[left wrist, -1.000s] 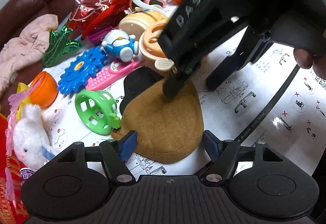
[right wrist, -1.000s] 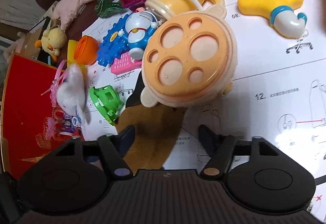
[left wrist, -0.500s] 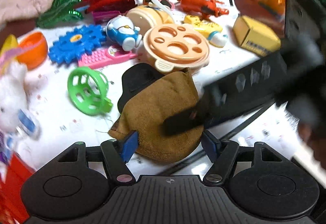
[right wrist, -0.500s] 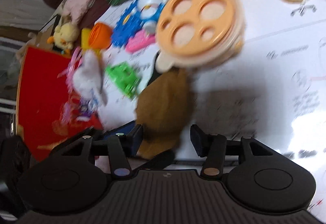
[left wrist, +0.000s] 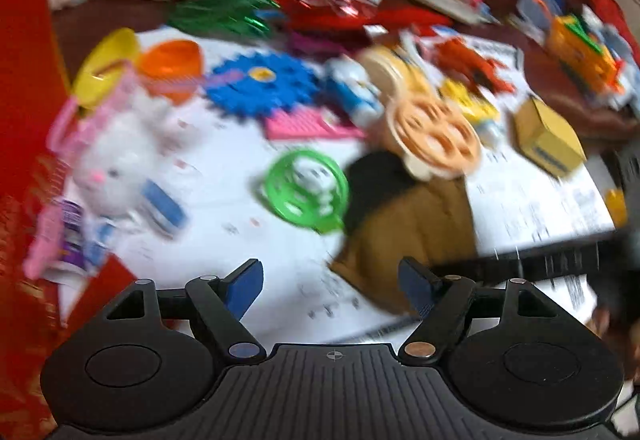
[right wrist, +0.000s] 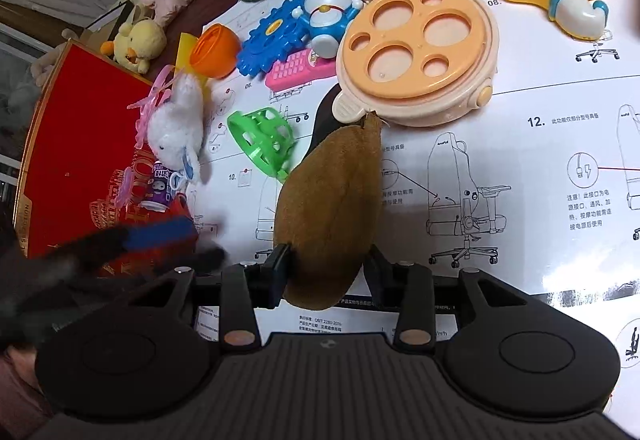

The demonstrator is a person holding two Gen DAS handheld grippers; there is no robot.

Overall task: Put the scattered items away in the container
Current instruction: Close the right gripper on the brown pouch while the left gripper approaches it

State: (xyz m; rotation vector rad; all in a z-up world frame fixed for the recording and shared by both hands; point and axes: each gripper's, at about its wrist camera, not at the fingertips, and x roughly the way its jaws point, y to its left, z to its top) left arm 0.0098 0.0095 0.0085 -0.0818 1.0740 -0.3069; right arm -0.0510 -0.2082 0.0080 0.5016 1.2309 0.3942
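My right gripper [right wrist: 326,272] has its fingers clamped on the near end of the brown pouch [right wrist: 332,208], whose far tip touches the peach disc toy [right wrist: 416,48] at 12 o'clock. I judge the soft pouch could sag, drag that toy or slip free on the way to the red box [right wrist: 80,144] at 9 o'clock. My left gripper [left wrist: 332,290] hangs with fingers apart, empty, and could cross the carry path.
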